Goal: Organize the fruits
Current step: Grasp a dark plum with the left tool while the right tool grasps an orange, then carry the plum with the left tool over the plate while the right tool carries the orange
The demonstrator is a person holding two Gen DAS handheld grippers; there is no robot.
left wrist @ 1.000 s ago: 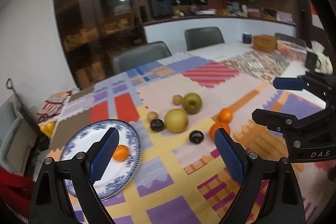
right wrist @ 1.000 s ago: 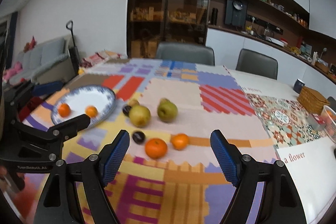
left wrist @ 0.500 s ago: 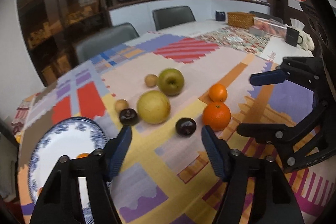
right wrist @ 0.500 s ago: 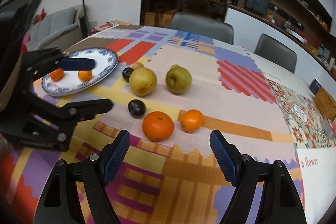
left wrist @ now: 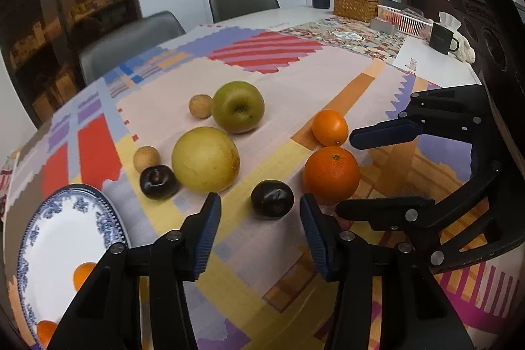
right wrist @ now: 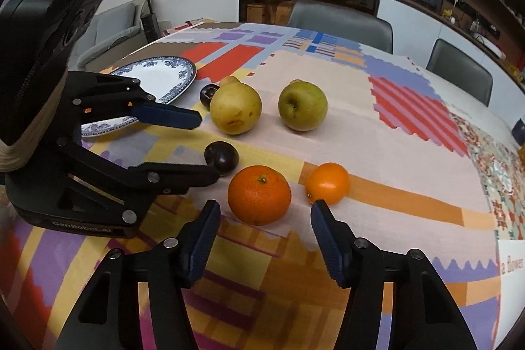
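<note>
Fruits lie on a patchwork tablecloth. My left gripper point(left wrist: 260, 218) is open, its tips just short of a dark plum point(left wrist: 272, 198). My right gripper point(right wrist: 262, 212) is open, its tips either side of a large orange point(right wrist: 259, 194), with a smaller orange point(right wrist: 327, 183) to the right. Farther off are a yellow pear point(left wrist: 205, 163), a green apple point(left wrist: 238, 106), a second dark plum point(left wrist: 158, 181) and two small brown fruits point(left wrist: 146, 158). A blue-rimmed plate point(left wrist: 52, 251) at the left holds two small oranges point(left wrist: 82, 274).
The two grippers are close together; the right one shows in the left wrist view point(left wrist: 380, 169), the left one in the right wrist view point(right wrist: 183, 146). Grey chairs point(right wrist: 338, 22) stand at the table's far side. A wicker basket point(left wrist: 354, 7), a white rack and a black mug point(left wrist: 441, 38) are at the far right.
Both grippers have moved forward and down toward the fruits. The left now faces the near plum, the right the large orange. Both stayed open; no fruit moved.
</note>
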